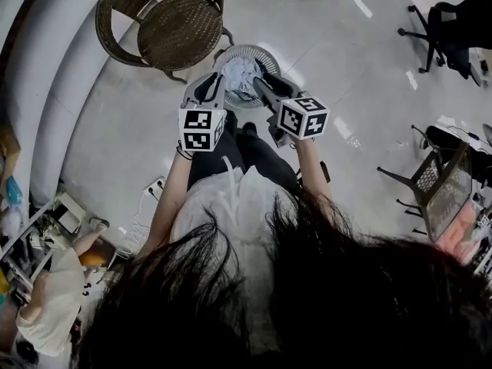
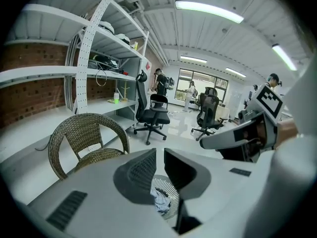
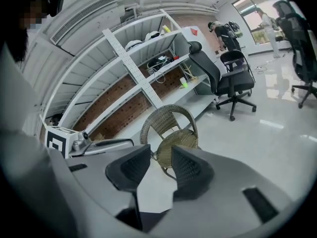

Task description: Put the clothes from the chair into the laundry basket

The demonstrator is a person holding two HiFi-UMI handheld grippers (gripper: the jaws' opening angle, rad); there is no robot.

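Note:
The wicker chair (image 1: 175,23) stands at the upper left with a bare seat; it also shows in the left gripper view (image 2: 85,142) and the right gripper view (image 3: 172,135). The round white laundry basket (image 1: 260,51) sits on the floor in front of the person, holding pale crumpled clothes (image 1: 240,72). My left gripper (image 1: 217,81) and right gripper (image 1: 260,84) hover side by side above the basket. The left gripper (image 2: 159,155) has a narrow gap, through which the clothes (image 2: 161,201) in the basket (image 2: 172,190) show far below. The right gripper (image 3: 160,152) stands partly open and holds nothing.
White shelving (image 2: 106,68) on a brick wall runs behind the chair. Black office chairs (image 2: 151,115) stand farther off, others at the right (image 1: 442,21). A power strip with cables (image 1: 152,187) lies on the floor at the left, near a crouching person (image 1: 54,283).

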